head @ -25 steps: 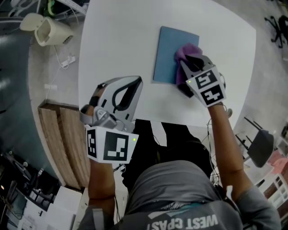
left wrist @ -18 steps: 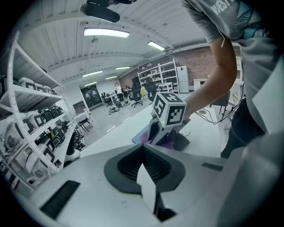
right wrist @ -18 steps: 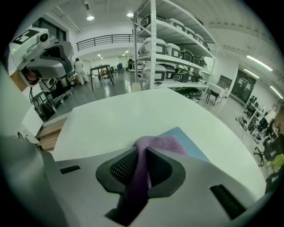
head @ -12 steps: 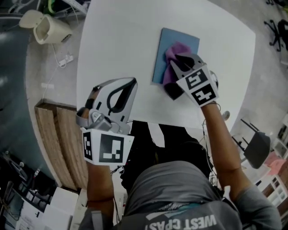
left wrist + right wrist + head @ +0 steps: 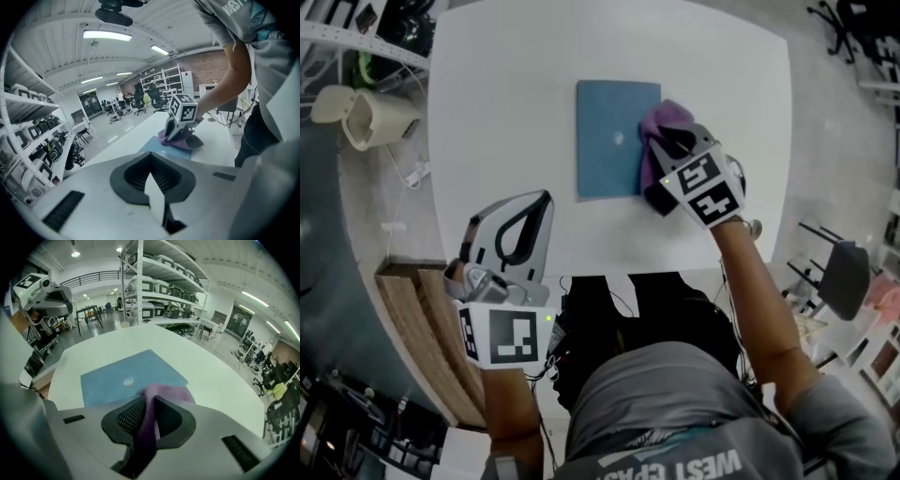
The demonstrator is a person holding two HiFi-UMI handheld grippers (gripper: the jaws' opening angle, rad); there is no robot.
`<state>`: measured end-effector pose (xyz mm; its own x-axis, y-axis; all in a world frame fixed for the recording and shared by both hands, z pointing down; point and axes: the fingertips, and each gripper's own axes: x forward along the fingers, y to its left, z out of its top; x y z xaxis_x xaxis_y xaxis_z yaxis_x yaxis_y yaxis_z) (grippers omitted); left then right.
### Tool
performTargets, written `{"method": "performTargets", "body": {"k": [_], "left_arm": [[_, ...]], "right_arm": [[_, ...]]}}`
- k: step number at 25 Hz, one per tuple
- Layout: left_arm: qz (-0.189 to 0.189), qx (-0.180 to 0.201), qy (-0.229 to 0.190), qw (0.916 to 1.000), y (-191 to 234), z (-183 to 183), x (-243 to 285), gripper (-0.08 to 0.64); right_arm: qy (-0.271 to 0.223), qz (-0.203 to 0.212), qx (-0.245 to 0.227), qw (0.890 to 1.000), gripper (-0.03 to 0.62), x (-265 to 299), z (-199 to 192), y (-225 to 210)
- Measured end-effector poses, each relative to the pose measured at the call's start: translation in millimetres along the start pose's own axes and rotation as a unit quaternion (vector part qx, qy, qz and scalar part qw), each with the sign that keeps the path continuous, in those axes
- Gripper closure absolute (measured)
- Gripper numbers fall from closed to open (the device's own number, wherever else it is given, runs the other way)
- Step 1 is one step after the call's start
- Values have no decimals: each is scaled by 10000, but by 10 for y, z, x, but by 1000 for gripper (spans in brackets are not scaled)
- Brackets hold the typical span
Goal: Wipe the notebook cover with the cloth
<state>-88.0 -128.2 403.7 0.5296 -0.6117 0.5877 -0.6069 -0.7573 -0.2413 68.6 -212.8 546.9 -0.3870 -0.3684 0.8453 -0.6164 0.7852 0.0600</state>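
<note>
- The right gripper (image 5: 673, 150) was clenched on the purple cloth (image 5: 664, 122), which looked soft and floppy, so a bunched pinch suited it.
- The cloth rested at the right edge of the blue notebook (image 5: 609, 141), flat on the white table (image 5: 506, 103) (thin, light, probably prone to sliding).
- The left gripper (image 5: 534, 211) hung closed and empty, well apart.

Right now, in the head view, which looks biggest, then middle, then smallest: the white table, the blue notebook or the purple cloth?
1. white table, largest by far.
2. blue notebook.
3. purple cloth, smallest, though the right gripper hides part of it.
</note>
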Motion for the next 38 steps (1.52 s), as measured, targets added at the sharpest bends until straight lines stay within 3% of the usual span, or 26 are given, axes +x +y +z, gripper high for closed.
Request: {"method": "performTargets", "body": {"k": [11, 16, 24, 27, 32, 38], "left_arm": [[152, -91, 248, 9995, 35, -181, -113, 560], [205, -115, 259, 9994, 73, -213, -164, 560], [3, 87, 178, 9998, 142, -89, -47, 560], [-83, 154, 148, 9997, 113, -1, 36, 560], [-122, 145, 134, 9997, 14, 76, 105, 560], [-13, -36, 219, 9998, -23, -48, 45, 560]], "right_arm": [[-427, 716, -855, 9928, 512, 426, 890, 708], [-403, 654, -671, 9948, 513, 386, 774, 602], [-47, -48, 179, 9998, 512, 94, 151, -80], [-27, -128, 306, 9994, 512, 45, 65, -197], [-199, 84, 122, 9997, 514, 102, 262, -33], [-440, 547, -564, 9959, 512, 337, 771, 431]]}}
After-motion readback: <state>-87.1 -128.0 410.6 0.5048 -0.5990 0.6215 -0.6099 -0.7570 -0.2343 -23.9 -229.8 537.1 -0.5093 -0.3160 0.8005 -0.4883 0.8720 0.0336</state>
